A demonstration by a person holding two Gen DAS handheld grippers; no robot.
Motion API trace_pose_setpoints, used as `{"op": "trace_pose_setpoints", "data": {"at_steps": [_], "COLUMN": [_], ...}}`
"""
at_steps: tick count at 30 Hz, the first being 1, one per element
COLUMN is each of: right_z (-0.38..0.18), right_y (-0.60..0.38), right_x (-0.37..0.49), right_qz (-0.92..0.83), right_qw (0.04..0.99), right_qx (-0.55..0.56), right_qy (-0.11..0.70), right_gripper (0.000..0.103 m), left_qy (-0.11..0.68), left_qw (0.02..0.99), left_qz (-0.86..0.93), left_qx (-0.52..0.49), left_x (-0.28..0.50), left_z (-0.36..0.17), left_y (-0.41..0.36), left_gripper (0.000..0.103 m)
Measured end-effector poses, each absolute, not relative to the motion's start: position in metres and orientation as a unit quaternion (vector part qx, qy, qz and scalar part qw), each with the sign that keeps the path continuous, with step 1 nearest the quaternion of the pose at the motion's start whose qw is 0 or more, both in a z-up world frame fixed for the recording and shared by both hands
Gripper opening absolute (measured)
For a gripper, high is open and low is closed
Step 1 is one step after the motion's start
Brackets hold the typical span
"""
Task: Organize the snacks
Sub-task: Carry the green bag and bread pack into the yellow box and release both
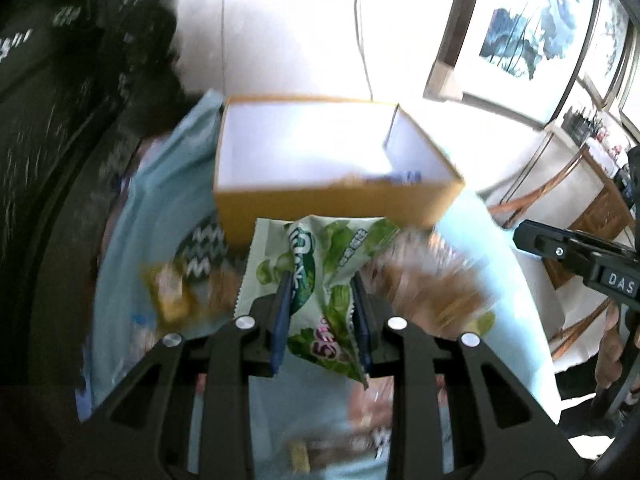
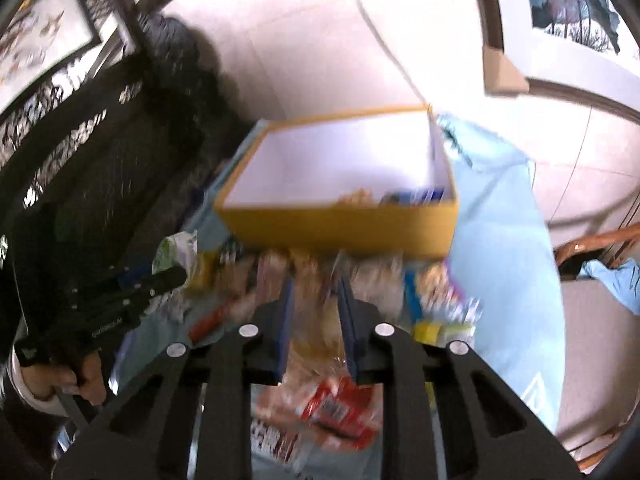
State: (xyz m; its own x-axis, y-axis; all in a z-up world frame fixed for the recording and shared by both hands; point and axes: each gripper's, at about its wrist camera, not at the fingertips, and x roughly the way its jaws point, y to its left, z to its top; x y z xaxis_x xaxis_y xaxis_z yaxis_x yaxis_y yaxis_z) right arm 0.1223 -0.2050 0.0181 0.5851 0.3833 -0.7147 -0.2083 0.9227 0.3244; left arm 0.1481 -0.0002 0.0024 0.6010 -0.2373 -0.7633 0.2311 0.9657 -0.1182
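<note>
My left gripper [image 1: 322, 280] is shut on a green and white snack packet [image 1: 320, 280] and holds it just in front of the yellow box [image 1: 336, 208]. The box is open, white inside, with a few snacks in its near right corner [image 2: 412, 196]. My right gripper [image 2: 316, 284] is shut on a clear packet of brown snacks with a red label [image 2: 316, 344], held near the box's front wall [image 2: 340, 228]. Each gripper shows in the other's view: the right one at the right edge [image 1: 576, 256], the left one at the left [image 2: 120, 300].
A pile of loose snack packets [image 2: 248, 280] lies on the light blue cloth [image 2: 500, 240] in front of the box. A dark jacket [image 1: 60, 120] hangs at the left. Framed pictures [image 1: 532, 24] lean on the wall. A wooden chair [image 2: 600, 248] stands at the right.
</note>
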Motion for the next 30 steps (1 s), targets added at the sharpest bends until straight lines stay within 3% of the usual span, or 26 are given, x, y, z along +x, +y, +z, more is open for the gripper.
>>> {"op": "trace_pose_setpoints", "data": {"at_steps": [3,6,8,9,10,16,21,24,26,30], "right_z": [0.03,0.031,0.004,-0.014,-0.037,-0.115,-0.123,-0.123,-0.114,-0.116], "right_y": [-0.211,-0.211,-0.202,-0.199,-0.198,-0.172,-0.157,-0.151,-0.156,-0.195], "right_x": [0.153,0.172,0.172,0.165,0.155,0.137,0.142,0.138,0.134,0.132], "right_qz": [0.178,0.192,0.23,0.23,0.221,0.198,0.197,0.204,0.193,0.183], "right_qw": [0.885,0.881,0.847,0.839,0.833,0.805,0.81,0.796,0.81,0.794], "right_qx": [0.129,0.11,0.085,0.065,0.049,-0.042,-0.081,-0.101,-0.088,0.041], "right_qy": [0.41,0.418,0.473,0.489,0.505,0.558,0.546,0.56,0.547,0.578], "right_gripper": [0.0,0.001,0.019,0.044,0.056,0.057,0.058,0.066,0.066,0.068], "left_qy": [0.412,0.39,0.383,0.387,0.392,0.429,0.45,0.449,0.448,0.451], "left_qw": [0.902,0.911,0.914,0.912,0.909,0.893,0.883,0.883,0.884,0.882], "left_qz": [-0.132,-0.132,-0.137,-0.138,-0.139,-0.134,-0.133,-0.135,-0.137,-0.137], "left_qx": [-0.001,0.002,0.007,0.003,0.002,-0.007,-0.011,-0.013,-0.014,-0.011], "left_x": [0.179,0.205,0.211,0.211,0.211,0.204,0.188,0.18,0.175,0.164], "left_z": [0.019,0.036,0.039,0.035,0.032,0.0,-0.011,-0.01,-0.008,-0.009], "left_y": [-0.014,-0.024,-0.027,-0.027,-0.027,-0.019,-0.016,-0.015,-0.016,-0.015], "left_gripper": [0.028,0.028,0.028,0.028,0.028,0.028,0.028,0.028,0.028,0.028]}}
